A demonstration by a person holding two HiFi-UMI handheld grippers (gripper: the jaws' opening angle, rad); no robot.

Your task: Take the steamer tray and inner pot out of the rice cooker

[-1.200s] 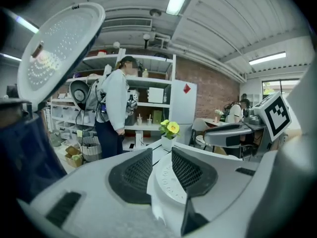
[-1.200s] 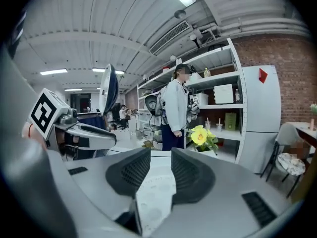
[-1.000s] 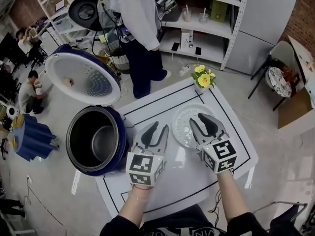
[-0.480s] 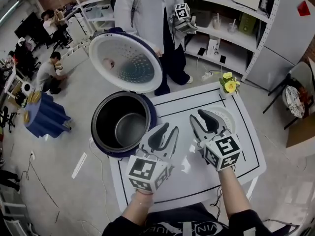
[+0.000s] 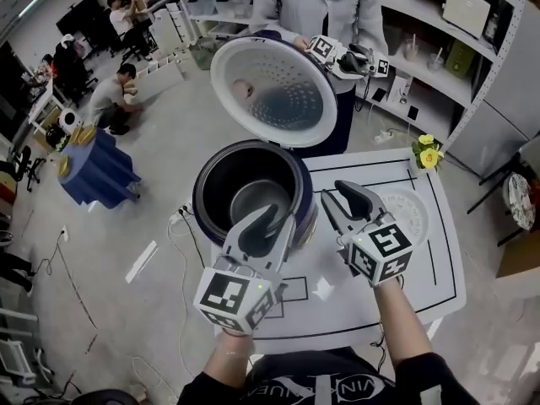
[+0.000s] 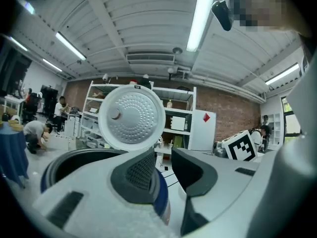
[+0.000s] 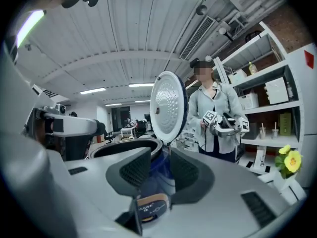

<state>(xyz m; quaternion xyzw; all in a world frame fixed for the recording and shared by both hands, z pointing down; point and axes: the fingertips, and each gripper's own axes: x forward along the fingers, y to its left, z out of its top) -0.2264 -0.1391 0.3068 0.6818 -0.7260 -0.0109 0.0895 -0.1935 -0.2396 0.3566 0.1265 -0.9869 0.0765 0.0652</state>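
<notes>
The dark blue rice cooker [image 5: 213, 218] stands at the table's left edge with its perforated lid [image 5: 274, 91] raised. The metal inner pot [image 5: 253, 197] sits inside it. A white steamer tray [image 5: 411, 215] lies flat on the table to the right. My left gripper [image 5: 277, 223] hovers over the cooker's near rim, open and empty. My right gripper [image 5: 336, 196] is beside the cooker's right side, also open and empty. The left gripper view shows the left gripper [image 6: 163, 158] and, past it, the rim [image 6: 74, 157] and lid [image 6: 131, 115]. Between the jaws of my right gripper [image 7: 159, 165] the cooker's blue wall [image 7: 158, 175] shows.
A person [image 5: 316, 7] stands just behind the cooker holding another pair of grippers [image 5: 346, 55]. Yellow flowers [image 5: 428, 152] stand at the table's far right corner. Shelves [image 5: 456, 32] run along the back; a blue-draped stand [image 5: 101, 171] and seated people are on the left.
Both grippers have moved left and up from over the steamer tray to the rice cooker. The tray now lies to the right of the right gripper. Jaw gaps look unchanged.
</notes>
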